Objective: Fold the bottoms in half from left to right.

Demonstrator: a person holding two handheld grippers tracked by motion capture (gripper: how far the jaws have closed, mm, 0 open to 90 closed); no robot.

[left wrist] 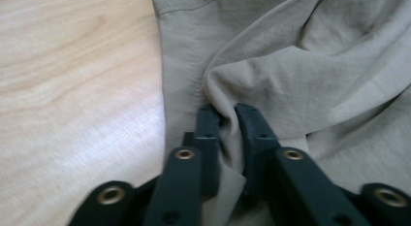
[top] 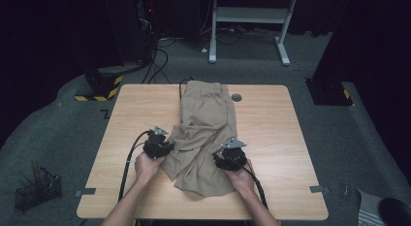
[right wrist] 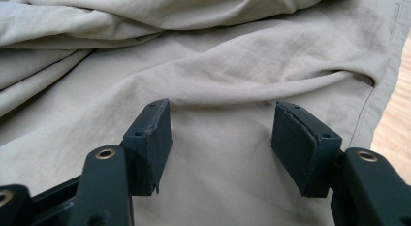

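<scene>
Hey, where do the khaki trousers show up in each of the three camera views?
High view: the khaki trousers lie mid-table, between both grippers.
Left gripper view: they cover the right side, a fold pinched between the jaws.
Right gripper view: they spread beneath the open jaws.
Shared landmark: the wooden table, at left in the left gripper view, at the right edge in the right gripper view.

- The left gripper (left wrist: 227, 120), held in the person's left hand (top: 144, 166) near the tabletop's near edge, has its jaws pinched nearly together.
- The right gripper (right wrist: 220, 134), in the right hand (top: 241, 177), has its jaws spread wide apart.
- Both forearms enter over the near edge.
</scene>
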